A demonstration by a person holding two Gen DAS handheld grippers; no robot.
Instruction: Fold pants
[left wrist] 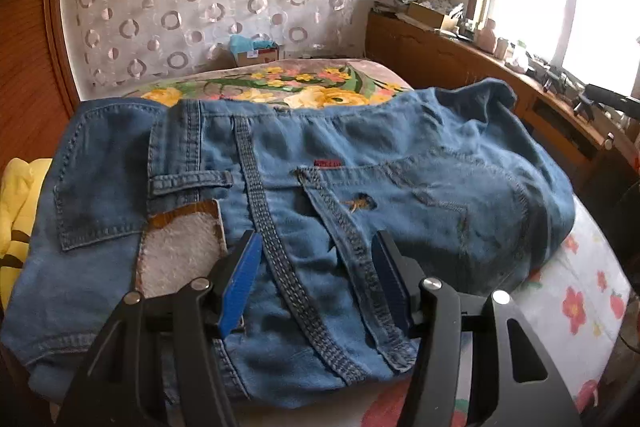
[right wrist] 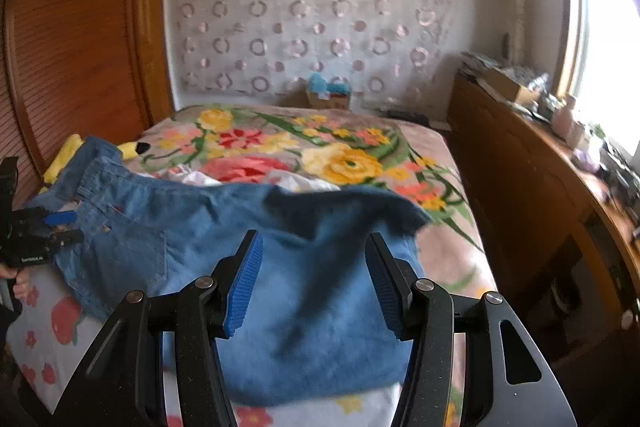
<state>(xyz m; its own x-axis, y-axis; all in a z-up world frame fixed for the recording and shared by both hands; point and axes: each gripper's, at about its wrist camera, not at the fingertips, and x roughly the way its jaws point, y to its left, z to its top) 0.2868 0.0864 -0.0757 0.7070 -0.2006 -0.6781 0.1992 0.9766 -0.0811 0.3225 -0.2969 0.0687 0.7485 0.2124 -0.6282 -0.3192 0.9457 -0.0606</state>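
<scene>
Blue jeans [left wrist: 400,155] lie folded in a bundle on the bed, back pocket and waistband up, with a white leather patch [left wrist: 180,251] showing. My left gripper [left wrist: 316,239] hovers just over the waistband seams, jaws apart, pads not pressing the cloth. From the right wrist, the same jeans [right wrist: 192,223] spread across the near bed, a loose folded edge raised at the right. My right gripper [right wrist: 312,237] stands open above the folded leg part, blurred, holding nothing. The left gripper [right wrist: 60,227] shows at the far left edge in a hand [right wrist: 18,283].
A floral blanket [right wrist: 352,163] covers the bed beyond the jeans. A yellow plush item [left wrist: 16,195] lies at the left by the slatted wooden door [right wrist: 80,39]. A cluttered wooden cabinet [right wrist: 520,195] runs along the right under the window. A small box [right wrist: 328,95] sits by the far wall.
</scene>
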